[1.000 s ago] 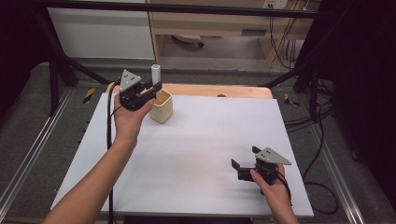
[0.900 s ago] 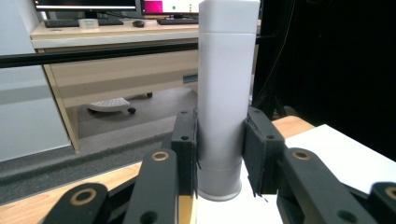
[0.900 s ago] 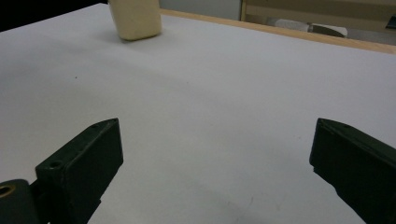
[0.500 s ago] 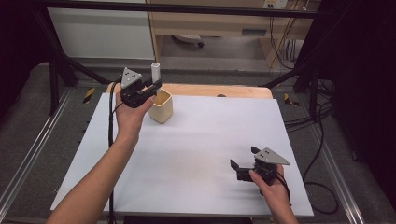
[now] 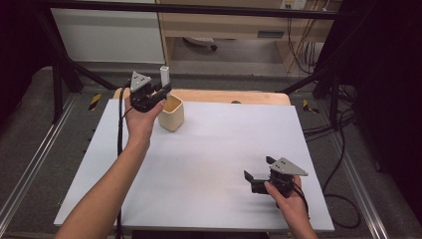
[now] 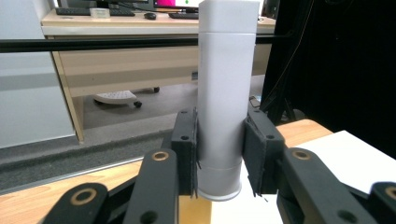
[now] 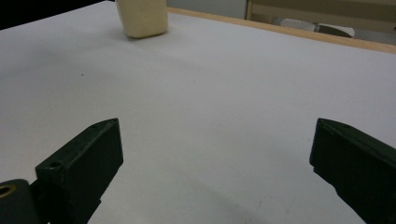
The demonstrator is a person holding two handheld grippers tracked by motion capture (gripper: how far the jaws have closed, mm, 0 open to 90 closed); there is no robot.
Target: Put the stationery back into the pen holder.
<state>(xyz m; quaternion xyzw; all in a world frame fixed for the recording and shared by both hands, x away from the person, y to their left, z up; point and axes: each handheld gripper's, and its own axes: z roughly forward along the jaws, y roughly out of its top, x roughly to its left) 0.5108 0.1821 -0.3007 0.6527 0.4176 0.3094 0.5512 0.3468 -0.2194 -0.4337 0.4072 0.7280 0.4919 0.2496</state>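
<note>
My left gripper [image 5: 161, 94] is shut on a white upright tube [image 5: 164, 75], held above the left rim of a cream cup [image 5: 172, 114] near the table's far left. In the left gripper view the tube [image 6: 226, 93] stands between the two black pads [image 6: 184, 149], its lower end just above the cup's yellow inside. My right gripper [image 5: 259, 172] rests low over the table at the near right, jaws wide apart with nothing between them. In the right gripper view [image 7: 215, 154] the cup [image 7: 141, 17] shows far off at the top left.
The white tabletop [image 5: 214, 149] lies on a wooden board [image 5: 224, 96] that shows along the far edge. Metal frame rails [image 5: 30, 164] run along both sides, and cables [image 5: 328, 129] trail on the floor to the right.
My left gripper has carried the tube a little to the right and down, closer over the cup. The right gripper has kept still.
</note>
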